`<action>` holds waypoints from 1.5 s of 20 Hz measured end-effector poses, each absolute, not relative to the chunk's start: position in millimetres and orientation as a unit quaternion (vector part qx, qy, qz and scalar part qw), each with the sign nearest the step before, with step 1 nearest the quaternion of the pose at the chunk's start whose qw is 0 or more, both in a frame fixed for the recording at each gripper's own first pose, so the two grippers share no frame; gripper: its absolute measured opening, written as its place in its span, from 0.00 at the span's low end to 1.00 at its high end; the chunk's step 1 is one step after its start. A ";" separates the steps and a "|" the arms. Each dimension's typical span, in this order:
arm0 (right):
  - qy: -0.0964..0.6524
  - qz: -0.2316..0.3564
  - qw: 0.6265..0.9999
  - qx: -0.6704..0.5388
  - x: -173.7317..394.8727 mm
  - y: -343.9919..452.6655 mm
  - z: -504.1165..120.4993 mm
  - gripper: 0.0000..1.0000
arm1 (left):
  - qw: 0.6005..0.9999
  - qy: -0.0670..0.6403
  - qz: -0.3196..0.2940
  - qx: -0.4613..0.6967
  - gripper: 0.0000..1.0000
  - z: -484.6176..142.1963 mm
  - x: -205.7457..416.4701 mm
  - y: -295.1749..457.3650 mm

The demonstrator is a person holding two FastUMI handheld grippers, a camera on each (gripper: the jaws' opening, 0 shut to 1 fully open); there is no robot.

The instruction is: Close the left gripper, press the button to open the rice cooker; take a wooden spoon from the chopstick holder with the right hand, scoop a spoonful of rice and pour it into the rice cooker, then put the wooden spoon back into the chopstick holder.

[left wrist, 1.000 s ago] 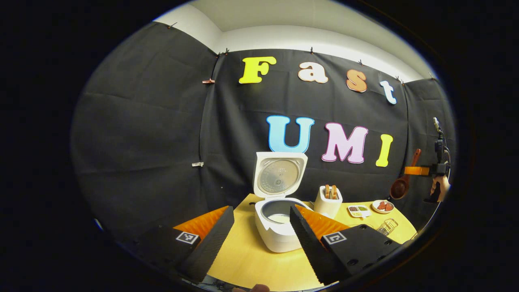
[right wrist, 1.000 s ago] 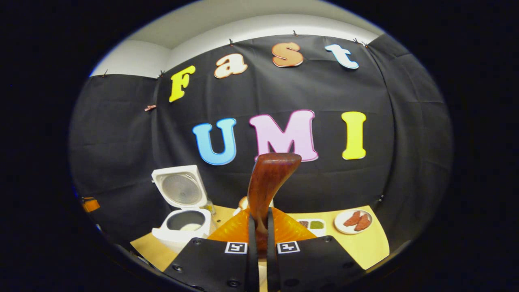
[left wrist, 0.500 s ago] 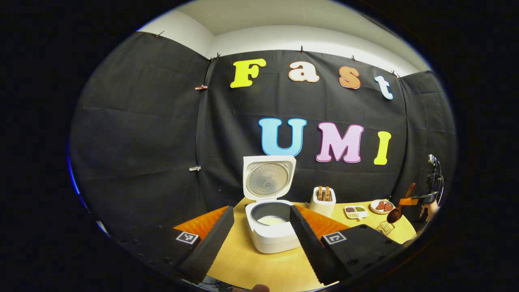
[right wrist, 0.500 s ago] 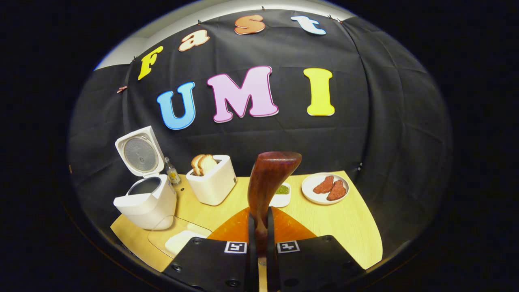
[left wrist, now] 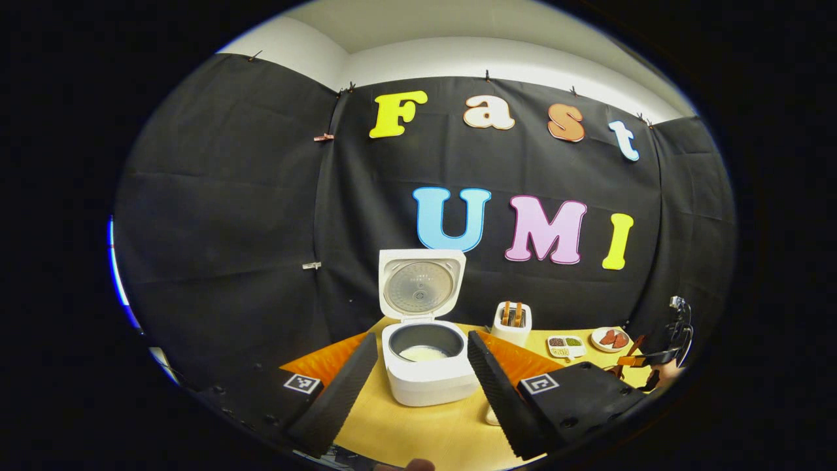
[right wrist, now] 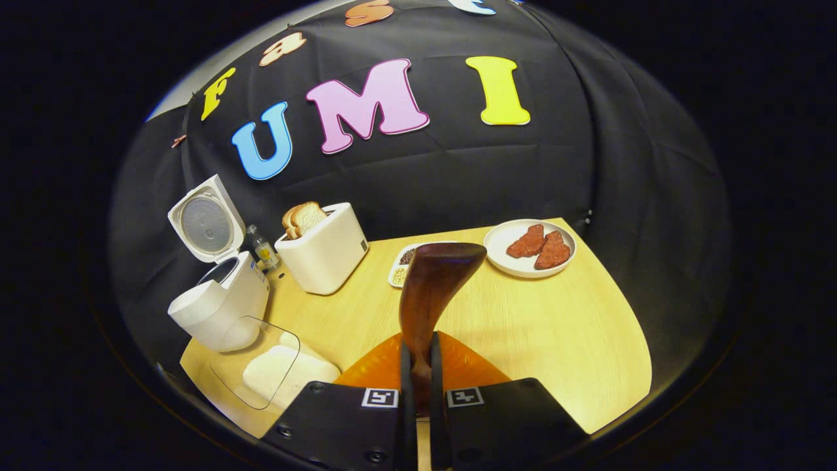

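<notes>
The white rice cooker [left wrist: 428,376] stands open on the wooden table, lid [left wrist: 420,288] upright, with pale rice low in its pot. My left gripper [left wrist: 418,399] is open in front of it, fingers apart on either side of the cooker and holding nothing. My right gripper [right wrist: 418,383] is shut on the handle of the dark wooden spoon [right wrist: 433,288], whose bowl points up and away, so its contents are hidden. From the left gripper view, the right gripper [left wrist: 644,358] hangs low at the table's right edge. The cooker [right wrist: 219,307] stands left of the spoon.
A clear glass dish of white rice [right wrist: 274,369] lies near the front left. Behind are a white toaster [right wrist: 324,248] with bread, a small bottle [right wrist: 261,247], a divided dish [right wrist: 402,258] and a plate of red pieces [right wrist: 529,247]. Bare tabletop [right wrist: 556,340] lies to the right.
My right gripper has come down from high up to table level with the spoon, tilting downward. The left gripper has drawn back a little from the cooker and stays open.
</notes>
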State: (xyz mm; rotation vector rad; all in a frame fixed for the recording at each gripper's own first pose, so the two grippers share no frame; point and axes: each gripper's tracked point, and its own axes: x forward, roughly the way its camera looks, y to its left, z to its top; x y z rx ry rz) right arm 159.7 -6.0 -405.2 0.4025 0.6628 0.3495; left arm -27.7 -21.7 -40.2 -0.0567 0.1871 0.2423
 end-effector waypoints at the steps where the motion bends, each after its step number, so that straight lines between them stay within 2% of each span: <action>1: 0.325 0.168 0.908 0.204 159.8 -5.6 -408.8 0.12 | 0.988 0.094 0.122 -0.027 0.95 -38.9 -28.3 -22.9; 6: 0.337 0.149 0.904 0.216 152.7 -21.7 -416.2 0.18 | 0.988 0.097 0.121 -0.022 0.95 -38.0 -34.0 -22.4; 9: 0.348 0.120 0.903 0.224 149.5 -39.3 -416.7 0.29 | 0.988 0.096 0.116 -0.028 0.95 -36.2 -34.4 -19.9; 10: 0.354 0.111 0.901 0.227 146.6 -43.5 -418.1 0.36 | 0.989 0.095 0.112 -0.031 0.95 -36.4 -34.6 -18.6; 11: 0.356 0.100 0.900 0.232 143.3 -48.4 -417.3 0.70 | 0.989 0.094 0.109 -0.034 0.95 -35.8 -33.0 -16.5; 13: 0.358 0.077 0.899 0.240 135.7 -60.2 -415.4 0.88 | 0.990 0.091 0.101 -0.036 0.95 -35.0 -29.5 -13.4; 15: 0.362 0.057 0.897 0.245 121.8 -69.0 -412.4 0.92 | 0.991 0.090 0.094 -0.036 0.95 -35.1 -23.9 -9.6; 16: 0.364 0.048 0.896 0.248 115.2 -71.7 -412.3 0.89 | 0.991 0.089 0.090 -0.035 0.95 -35.2 -20.2 -7.8; 17: 0.365 0.041 0.896 0.250 109.0 -74.6 -411.1 0.98 | 0.992 0.087 0.085 -0.035 0.95 -34.2 -16.0 -6.2; 18: 0.364 0.035 0.896 0.252 101.0 -76.8 -408.4 0.98 | 0.993 0.085 0.081 -0.035 0.95 -33.0 -12.4 -4.7; 19: 0.362 0.030 0.896 0.254 92.8 -78.9 -405.6 0.93 | 0.993 0.080 0.077 -0.034 0.95 -30.0 -7.1 -2.0; 20: 0.361 0.026 0.897 0.255 85.4 -80.1 -403.0 0.99 | 0.994 0.076 0.074 -0.034 0.95 -27.2 -1.3 0.8; 30: 0.323 0.015 0.919 0.224 35.3 -87.2 -341.8 0.98 | 0.999 0.004 0.039 -0.015 0.95 38.3 99.4 36.1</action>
